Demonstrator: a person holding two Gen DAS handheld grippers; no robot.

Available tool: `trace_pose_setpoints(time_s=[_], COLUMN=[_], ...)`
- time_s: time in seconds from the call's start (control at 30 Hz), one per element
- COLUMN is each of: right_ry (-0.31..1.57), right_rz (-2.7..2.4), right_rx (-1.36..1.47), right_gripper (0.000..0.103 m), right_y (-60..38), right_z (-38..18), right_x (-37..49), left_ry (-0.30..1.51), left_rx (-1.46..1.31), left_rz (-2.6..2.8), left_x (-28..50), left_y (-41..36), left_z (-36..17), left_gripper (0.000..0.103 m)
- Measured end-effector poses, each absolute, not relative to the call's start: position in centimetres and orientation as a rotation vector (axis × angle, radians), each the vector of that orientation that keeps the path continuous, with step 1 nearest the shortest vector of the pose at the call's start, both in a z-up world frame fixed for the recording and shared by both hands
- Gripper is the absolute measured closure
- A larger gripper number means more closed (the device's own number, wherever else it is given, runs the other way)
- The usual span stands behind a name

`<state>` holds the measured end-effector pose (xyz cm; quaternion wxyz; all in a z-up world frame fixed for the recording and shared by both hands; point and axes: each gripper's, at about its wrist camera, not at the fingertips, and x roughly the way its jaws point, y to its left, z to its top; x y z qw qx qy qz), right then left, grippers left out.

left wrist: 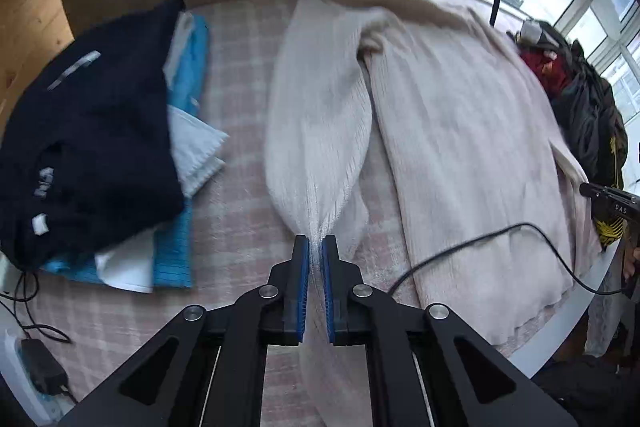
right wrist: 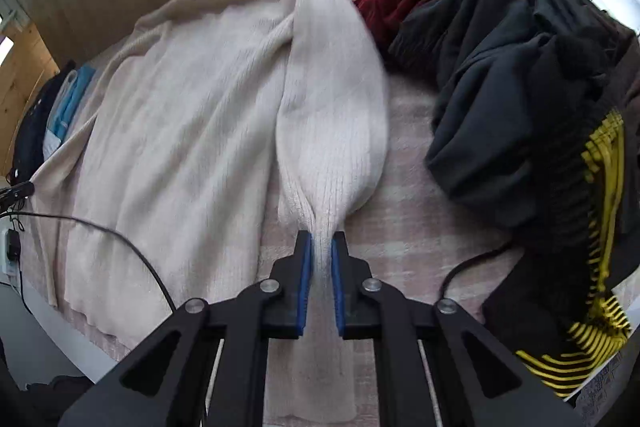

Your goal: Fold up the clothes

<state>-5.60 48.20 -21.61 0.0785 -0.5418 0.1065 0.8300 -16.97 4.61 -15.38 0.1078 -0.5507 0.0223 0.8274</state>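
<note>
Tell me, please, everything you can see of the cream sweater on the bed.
The cream sweater is a ribbed knit, lying spread on the checked bedcover. Each sleeve is pulled taut toward a gripper: the left gripper pinches one sleeve end, the right gripper the other. A black cable crosses its body. Its hem lies near the bed's edge.

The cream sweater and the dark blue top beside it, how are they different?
The cream sweater lies spread out long; the dark blue top sits bunched on a pile. The sweater is plain ribbed knit; the top has white markings. The left gripper and right gripper pinch the sweater's sleeves; nothing holds the top. Both rest on the checked cover.
</note>
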Motion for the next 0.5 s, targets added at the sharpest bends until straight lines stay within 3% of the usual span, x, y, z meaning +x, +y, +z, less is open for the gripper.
trace_pose_setpoints(time_s=[0.2,0.3,0.37,0.4,0.43,0.5], right_ry=[0.189,0.286,0.350,0.373,0.398,0.420], right_rz=[2.305,2.349,2.439,2.489,2.542,2.612], right_rx=[-1.488,-1.463,-1.446,-1.452,-1.478,-1.569], right_gripper=[0.089,0.088,0.083,0.076,0.069,0.067], right_y=[55.6,57.4,56.6,55.2,53.6,50.4], right_z=[-17.3,-16.2,-15.2,-15.3,-15.7,-17.2], right_x=[-6.1,-4.2,-2.9,-2.6,-2.5,-2.1], left_ry=[0.069,0.071,0.073,0.073,0.094,0.133], left_rx=[-1.638,-1.648,-1.655,-1.658,-1.641,-1.611], left_rz=[2.546,2.600,2.637,2.655,2.614,2.476], left_x=[-15.0,-14.0,-13.3,-13.0,-12.0,-9.7], left_y=[-1.2,-4.2,-6.1,-7.1,-5.9,-1.9], left_z=[-13.2,-12.2,-11.5,-11.2,-11.7,-14.0], left_gripper=[0.087,0.083,0.082,0.078,0.076,0.071])
